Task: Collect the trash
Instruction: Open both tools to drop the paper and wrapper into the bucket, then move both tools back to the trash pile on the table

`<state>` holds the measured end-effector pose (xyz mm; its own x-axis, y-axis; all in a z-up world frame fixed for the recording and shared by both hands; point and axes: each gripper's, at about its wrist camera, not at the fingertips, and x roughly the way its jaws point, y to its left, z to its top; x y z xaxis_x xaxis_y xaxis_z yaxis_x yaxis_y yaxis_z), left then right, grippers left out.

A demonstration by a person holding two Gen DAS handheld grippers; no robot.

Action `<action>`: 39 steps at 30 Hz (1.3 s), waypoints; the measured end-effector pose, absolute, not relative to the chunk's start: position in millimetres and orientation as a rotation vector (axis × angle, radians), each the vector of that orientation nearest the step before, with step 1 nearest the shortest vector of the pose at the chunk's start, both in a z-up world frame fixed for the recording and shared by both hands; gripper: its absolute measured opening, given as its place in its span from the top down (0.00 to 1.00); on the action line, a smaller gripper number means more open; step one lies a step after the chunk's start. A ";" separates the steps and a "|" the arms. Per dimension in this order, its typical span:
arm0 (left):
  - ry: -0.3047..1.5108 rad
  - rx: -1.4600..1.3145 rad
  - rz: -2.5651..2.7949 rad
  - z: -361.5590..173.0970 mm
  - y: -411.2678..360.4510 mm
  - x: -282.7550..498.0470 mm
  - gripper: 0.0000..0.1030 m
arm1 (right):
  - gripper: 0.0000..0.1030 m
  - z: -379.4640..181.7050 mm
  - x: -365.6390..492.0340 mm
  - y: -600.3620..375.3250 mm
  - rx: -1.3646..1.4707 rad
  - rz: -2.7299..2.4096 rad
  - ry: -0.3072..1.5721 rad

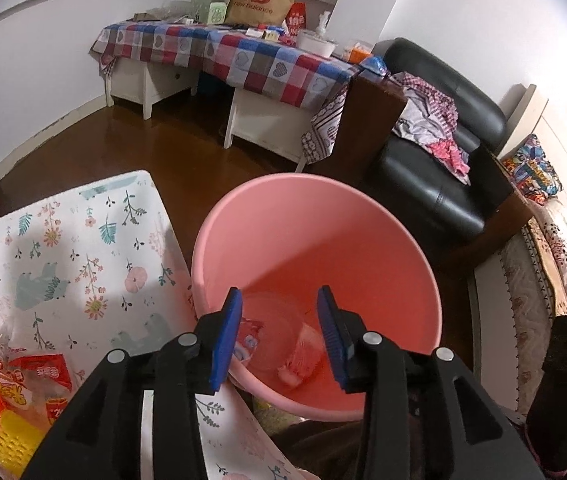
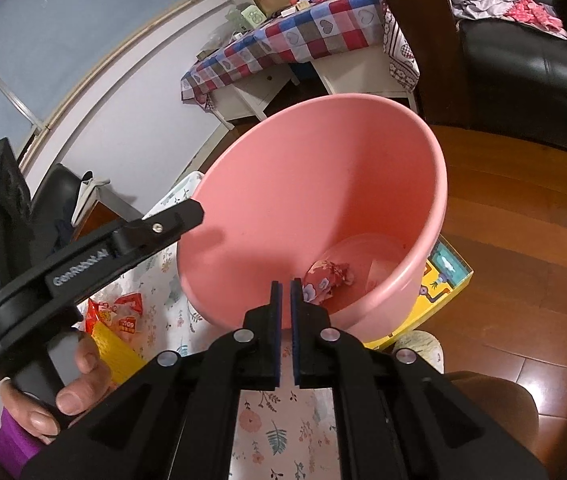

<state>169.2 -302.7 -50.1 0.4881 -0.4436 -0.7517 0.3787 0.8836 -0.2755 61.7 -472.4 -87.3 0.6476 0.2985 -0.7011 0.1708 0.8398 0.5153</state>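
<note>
At the far left we are seeing red snack wrappers (image 1: 23, 380) and a yellow packet (image 1: 11, 442) lying on the floral-covered table (image 1: 83, 240), still outside the bin. Just to their right, our left gripper (image 1: 279, 336) is hanging over the mouth of the pink bucket (image 1: 423, 280) with its blue pads (image 1: 227, 340) standing apart and nothing between them. Below them, a crumpled floral wrapper (image 2: 325, 280) is lying on the bucket's bottom beside a clear plastic piece (image 1: 303, 356). In the right wrist view, a hand (image 2: 71, 384) is gripping the left tool's handle. Further right, our right gripper (image 2: 285, 332) is pointing at the near rim with its tongs pressed together, holding nothing. A yellow box (image 2: 443, 280) is lying on the wooden floor (image 2: 523, 240) right beside the bucket.
</note>
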 end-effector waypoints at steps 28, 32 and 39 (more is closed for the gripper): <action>0.630 -0.102 -0.336 24.7 -138.9 43.6 0.52 | 0.63 -42.6 21.1 -340.4 0.294 0.339 0.705; 0.598 -0.076 -0.269 22.9 -103.0 25.0 0.49 | 0.63 -44.0 18.4 -319.2 0.263 0.366 0.716; 0.598 -0.086 -0.161 12.1 -37.1 -0.2 0.49 | 0.63 -48.0 11.8 -288.6 0.221 0.429 0.739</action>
